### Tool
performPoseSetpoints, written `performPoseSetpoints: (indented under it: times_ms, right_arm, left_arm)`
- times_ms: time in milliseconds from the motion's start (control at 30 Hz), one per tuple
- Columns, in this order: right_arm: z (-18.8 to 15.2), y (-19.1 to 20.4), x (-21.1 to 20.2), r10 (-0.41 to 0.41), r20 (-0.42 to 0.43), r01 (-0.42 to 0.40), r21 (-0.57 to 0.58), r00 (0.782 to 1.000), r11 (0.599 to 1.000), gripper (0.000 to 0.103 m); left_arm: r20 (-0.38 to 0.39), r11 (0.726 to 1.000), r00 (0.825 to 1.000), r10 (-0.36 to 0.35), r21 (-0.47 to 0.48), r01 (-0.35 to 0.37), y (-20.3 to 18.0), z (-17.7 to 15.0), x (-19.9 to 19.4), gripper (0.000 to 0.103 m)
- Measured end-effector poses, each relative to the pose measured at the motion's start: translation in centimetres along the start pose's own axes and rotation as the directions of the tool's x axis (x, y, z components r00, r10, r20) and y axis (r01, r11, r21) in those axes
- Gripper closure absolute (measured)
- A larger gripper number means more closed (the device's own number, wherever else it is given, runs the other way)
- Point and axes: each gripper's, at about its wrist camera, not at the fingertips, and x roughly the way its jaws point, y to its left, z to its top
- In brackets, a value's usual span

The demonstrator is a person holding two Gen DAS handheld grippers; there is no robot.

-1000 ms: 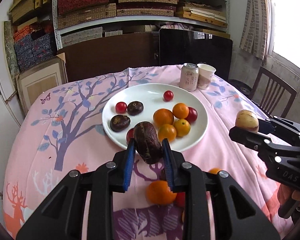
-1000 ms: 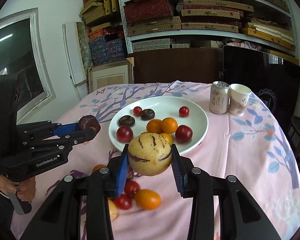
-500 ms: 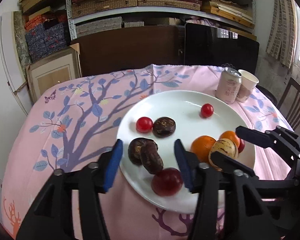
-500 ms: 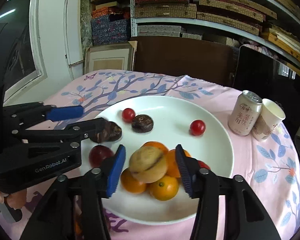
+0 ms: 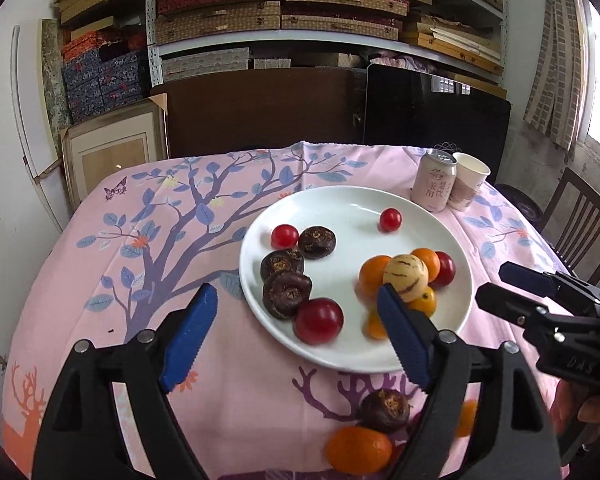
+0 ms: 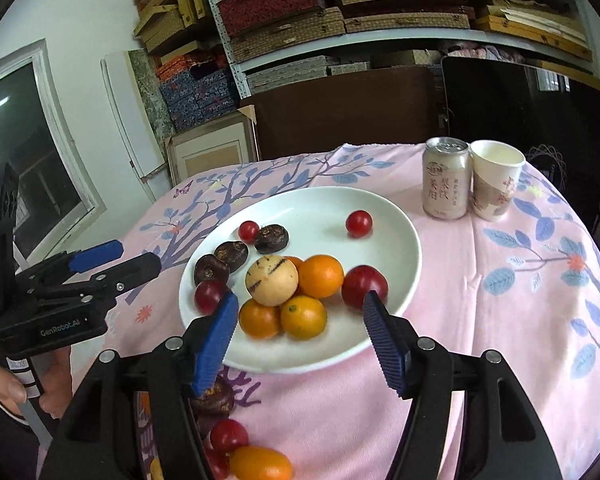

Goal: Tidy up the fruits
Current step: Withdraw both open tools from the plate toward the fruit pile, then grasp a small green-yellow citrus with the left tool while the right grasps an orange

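White plate [image 5: 456,308] is my landmark. Both drops just landed: a second ago my left gripper [image 5: 296,344] was clamped on a dark wrinkled fruit [image 5: 286,294] and my right gripper [image 6: 300,334] on the striped yellow melon [image 6: 272,282], both short of the plate. Now both fruits sit on it. The dark one lies at the plate's near-left rim, touching another dark fruit [image 5: 281,265] behind it and a red plum [image 5: 318,321] beside it. The melon rests on top of the orange pile [image 6: 300,304] at the plate's near-right side.

Left jaws are opening, wide apart, nothing between them; they hang over the plate's near edge. Right jaws are also opening, with nothing gripped; the oranges only show through the gap.

My read: two more fruits sorted, same kinds grouped. Not finished though. Loose fruit remains on the pink cloth of the counter, nearer me than the plate: a dark fruit [image 5: 385,411], an orange [image 5: 358,451], and a cherry tomato [image 6: 229,435]. Next pick is probably from there. The melon perched on round oranges could roll, I'd guess.
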Motion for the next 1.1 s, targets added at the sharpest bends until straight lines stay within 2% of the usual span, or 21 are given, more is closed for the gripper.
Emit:
performPoseSetpoints:
  times_ms: [300,367,500,633,833,867,933,1033,1067,1100]
  right_arm:
    - [-4.6,-0.9,-4.0,-0.010,-0.025,0.011,0.042,1.000,0.999,0.037]
    - [-5.5,-1.1,-4.7,-0.011,-0.023,0.013,0.058,1.000,0.998,0.033]
    - [-7.1,-1.7,-5.3,-0.008,-0.034,0.011,0.103,0.999,0.995,0.031]
    - [-8.1,-1.7,-5.9,-0.034,-0.043,0.038,0.091,0.998,0.995,0.031]
    - [-9.4,-2.1,-6.0,-0.029,-0.064,0.035,0.104,0.998,0.994,0.031]
    - [-9.5,-2.0,-6.0,-0.026,-0.067,0.032,0.102,0.997,0.994,0.031]
    - [-9.5,-1.8,-6.2,-0.022,-0.065,0.028,0.094,0.998,0.995,0.031]
    - [-9.6,-1.3,-6.3,-0.019,-0.067,0.024,0.076,0.998,0.997,0.031]
    - [-9.7,-1.1,-6.2,-0.017,-0.072,0.022,0.068,0.997,0.997,0.031]
    - [-9.7,-1.0,-6.2,-0.017,-0.078,0.021,0.059,0.997,0.998,0.031]
  left_arm:
    - [-0.002,0.999,0.999,-0.044,0.011,0.044,-1.4,-5.3,-5.1,0.021]
    - [-0.011,0.998,0.999,-0.054,0.019,0.054,-2.0,-6.6,-5.7,0.021]
    - [-0.054,0.997,0.996,-0.072,0.036,0.074,-3.1,-9.0,-6.4,0.021]
    - [-0.090,0.994,0.992,-0.092,0.049,0.097,-4.2,-11.2,-6.9,0.021]
    - [-0.161,0.989,0.980,-0.117,0.067,0.129,-6.1,-14.3,-7.1,0.021]
    - [-0.170,0.987,0.979,-0.117,0.086,0.133,-6.5,-14.6,-7.0,0.029]
    - [-0.202,0.982,0.973,-0.110,0.129,0.138,-7.3,-15.2,-6.4,0.056]
    - [-0.261,0.974,0.952,-0.162,0.114,0.197,-7.7,-15.9,-5.5,0.072]
    - [-0.263,0.973,0.951,-0.161,0.119,0.198,-7.9,-16.0,-5.5,0.077]
    - [-0.261,0.973,0.953,-0.156,0.125,0.194,-8.0,-16.0,-5.5,0.077]
